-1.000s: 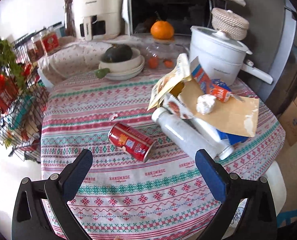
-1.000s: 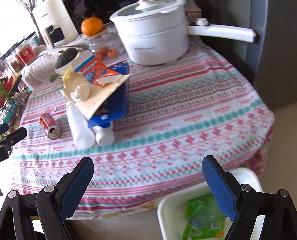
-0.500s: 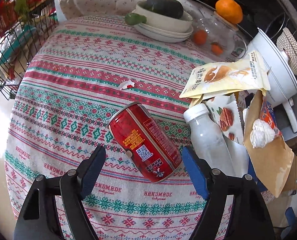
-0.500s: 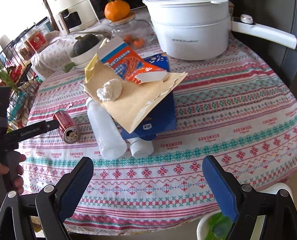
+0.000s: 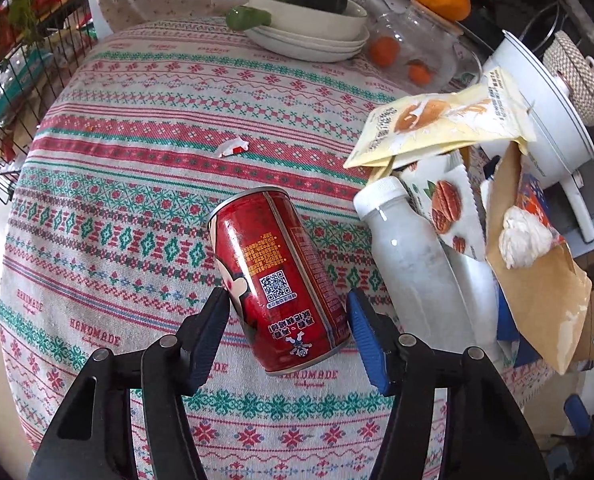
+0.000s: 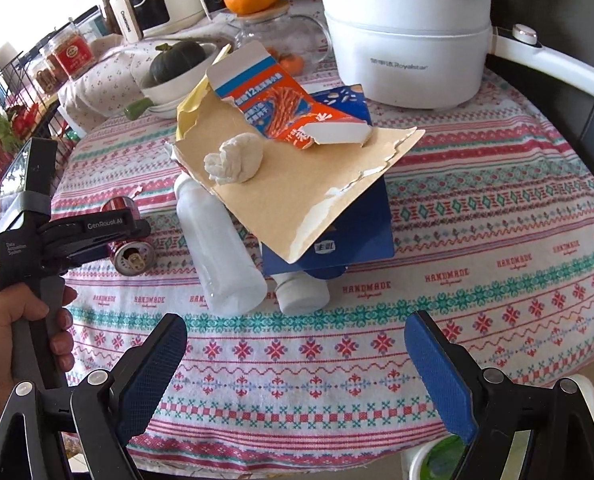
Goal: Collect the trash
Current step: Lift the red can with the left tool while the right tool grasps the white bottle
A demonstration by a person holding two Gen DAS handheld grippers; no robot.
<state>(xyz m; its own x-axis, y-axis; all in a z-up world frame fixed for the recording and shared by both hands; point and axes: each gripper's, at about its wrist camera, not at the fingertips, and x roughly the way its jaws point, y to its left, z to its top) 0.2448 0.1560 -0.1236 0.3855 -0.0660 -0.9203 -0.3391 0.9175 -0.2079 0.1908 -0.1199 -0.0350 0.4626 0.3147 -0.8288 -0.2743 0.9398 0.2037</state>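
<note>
On the patterned tablecloth [image 5: 145, 184] the red can [image 5: 277, 280] is lying at six o'clock; the left gripper [image 5: 287, 320] is closing around it, pads near its sides; squeezing squarely should stop rolling; the right gripper [image 6: 297, 368] is hanging wide open, holding nothing.

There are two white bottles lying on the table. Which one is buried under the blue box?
The smaller white bottle: only its end pokes out from beneath the blue box. The bigger, cloudy bottle beside it lies mostly uncovered, nearer the red can.
</note>
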